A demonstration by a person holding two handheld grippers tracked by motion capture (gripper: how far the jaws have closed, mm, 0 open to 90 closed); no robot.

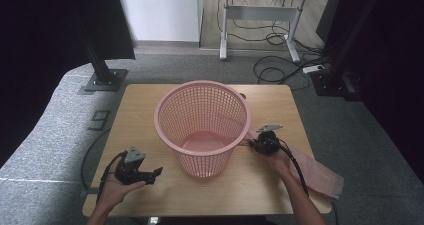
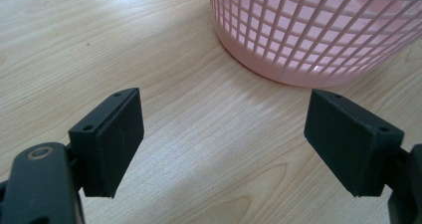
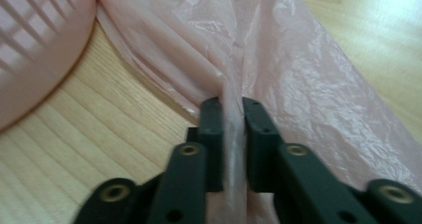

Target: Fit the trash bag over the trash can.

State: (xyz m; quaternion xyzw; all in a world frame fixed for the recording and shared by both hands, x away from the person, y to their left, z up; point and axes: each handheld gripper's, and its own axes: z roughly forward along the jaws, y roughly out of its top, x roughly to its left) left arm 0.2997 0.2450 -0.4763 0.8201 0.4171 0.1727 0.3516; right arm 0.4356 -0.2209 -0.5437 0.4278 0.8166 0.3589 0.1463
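Right gripper view: your right gripper (image 3: 232, 109) had its jaws pressed together on a gathered fold of the pink plastic bag (image 3: 298, 69), with the thin film pinched flat between the pads. That fold stood up from the rest of the sheet, which lay crinkled on the wooden worktop (image 3: 94, 124) and ran off to the right. The bag's near edge lay just beside the foot of the pink basket (image 3: 35, 50), at the upper left of that view.

High view: right gripper (image 1: 254, 144) sat low at the basket's right side, your right hand (image 1: 277, 160) behind it. The bag (image 1: 320, 172) stretched from the basket's base toward the worktop's near right corner, its end hanging over the edge.

Left gripper view: your left gripper (image 2: 224, 134) had its jaws wide apart, holding nothing, bare worktop between them. The basket's lattice wall (image 2: 308, 35) stood ahead of the jaws, apart from them.

High view again: left gripper (image 1: 150, 175) rested in your left hand (image 1: 117, 187) near the worktop's front left, pointing toward the basket (image 1: 202, 117), which stood upright at the middle of the worktop.
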